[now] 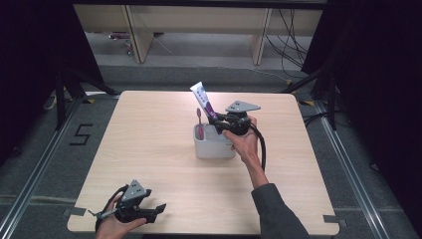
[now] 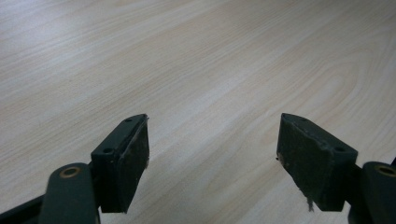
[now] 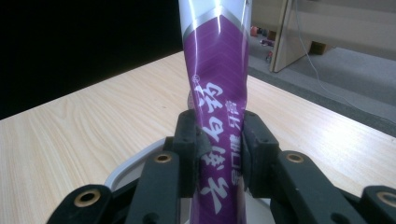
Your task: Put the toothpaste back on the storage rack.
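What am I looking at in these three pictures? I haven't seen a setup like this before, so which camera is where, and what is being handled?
No robot here: a person sits at a wooden table and holds a hand-operated two-jaw gripper in each hand.

The high view looks down from above the person's side. The other two pictures come from cameras riding on the grippers, looking along their black jaws.

On the table stands a white holder with a pink toothbrush upright in it. The right gripper is over the holder, and its jaws are clamped on a purple and white toothpaste tube that points up and leans toward the left in the high view. Whether the tube's lower end is already inside the holder cannot be told.

The left gripper rests near the table's front edge with its jaws open on nothing; its own view shows bare wood between them.
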